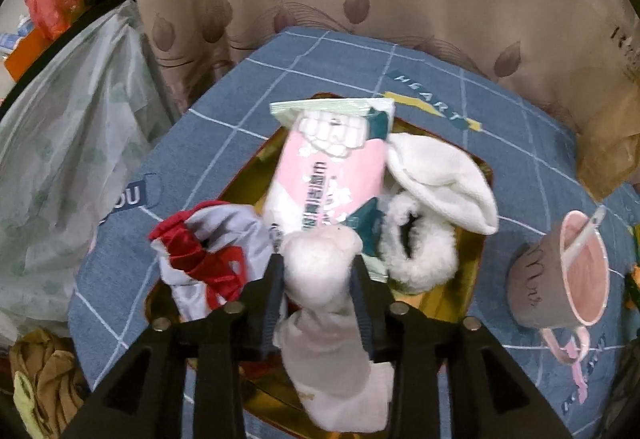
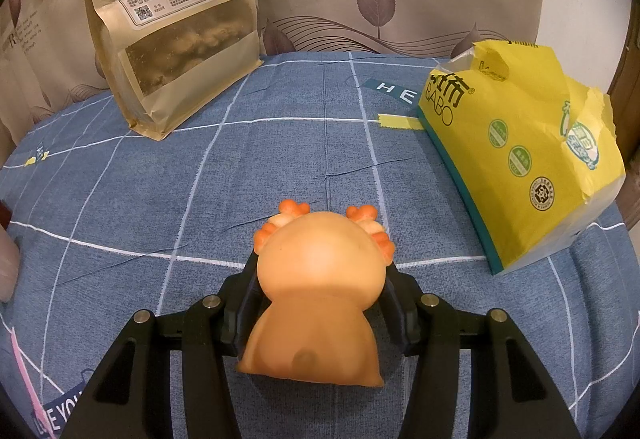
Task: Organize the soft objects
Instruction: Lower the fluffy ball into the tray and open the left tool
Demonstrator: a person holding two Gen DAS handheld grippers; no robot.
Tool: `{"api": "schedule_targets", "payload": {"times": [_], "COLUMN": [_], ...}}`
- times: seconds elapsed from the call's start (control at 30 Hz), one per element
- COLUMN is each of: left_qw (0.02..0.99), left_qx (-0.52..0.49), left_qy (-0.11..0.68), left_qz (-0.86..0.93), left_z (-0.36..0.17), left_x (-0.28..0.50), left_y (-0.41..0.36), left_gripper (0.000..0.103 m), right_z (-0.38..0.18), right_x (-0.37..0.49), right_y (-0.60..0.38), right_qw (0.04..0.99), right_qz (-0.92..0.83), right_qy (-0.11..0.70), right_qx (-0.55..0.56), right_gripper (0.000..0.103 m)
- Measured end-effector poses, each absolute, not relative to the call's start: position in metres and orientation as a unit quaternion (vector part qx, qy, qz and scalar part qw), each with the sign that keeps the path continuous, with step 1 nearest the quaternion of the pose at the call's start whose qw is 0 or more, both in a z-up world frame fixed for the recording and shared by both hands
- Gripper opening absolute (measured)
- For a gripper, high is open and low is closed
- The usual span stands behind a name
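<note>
i see a matt woven blue cloth (image 2: 280,143) over the surface, a shiny gold tray (image 1: 448,299), a soft knitted white sock (image 1: 320,271), a glossy plastic wipes pack (image 1: 328,175), a smooth rubbery orange toy (image 2: 320,279) and a matt kraft-paper pouch (image 2: 172,27).

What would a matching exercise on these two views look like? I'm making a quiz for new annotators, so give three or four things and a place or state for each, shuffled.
Things:
1. white sock
2. orange squishy toy
3. pink mug
4. yellow tissue pack

Places or states:
A. lying on the blue tablecloth, torn open at the top
B. between the fingers of the right gripper
C. on its side with a spoon inside, beside the gold tray
D. between the fingers of the left gripper, over the tray

Pairs: 1-D, 2-B, 3-C, 4-A
</note>
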State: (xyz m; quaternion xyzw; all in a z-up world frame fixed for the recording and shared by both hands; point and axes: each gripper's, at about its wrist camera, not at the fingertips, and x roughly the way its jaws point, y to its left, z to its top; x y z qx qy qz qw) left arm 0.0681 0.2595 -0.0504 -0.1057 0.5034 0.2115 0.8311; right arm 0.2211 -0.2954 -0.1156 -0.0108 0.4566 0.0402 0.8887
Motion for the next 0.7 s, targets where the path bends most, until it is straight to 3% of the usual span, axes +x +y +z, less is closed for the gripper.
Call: {"api": "schedule_targets", "payload": {"times": [0.33,0.7], "left_qw": [0.843,0.868], "left_qx": [-0.082,-0.006], "left_qy": [0.484,0.431], "left_qz": [0.22,0.246], "left_z": [-0.043,-0.021], "left_x": [0.061,0.038], "left_y": [0.255,0.233], "left_gripper": [0.056,0.06], "right_z": [-0.116,-0.113], "right_x": [0.222,0.221], "right_y": [-0.295,-0.292], "right_qw": [0.889,0.89], "right_qz": [0.04,0.032], "right_qy": [0.457,0.454], "right_qx": [-0.014,-0.028], "right_gripper": [0.05,0.046]}}
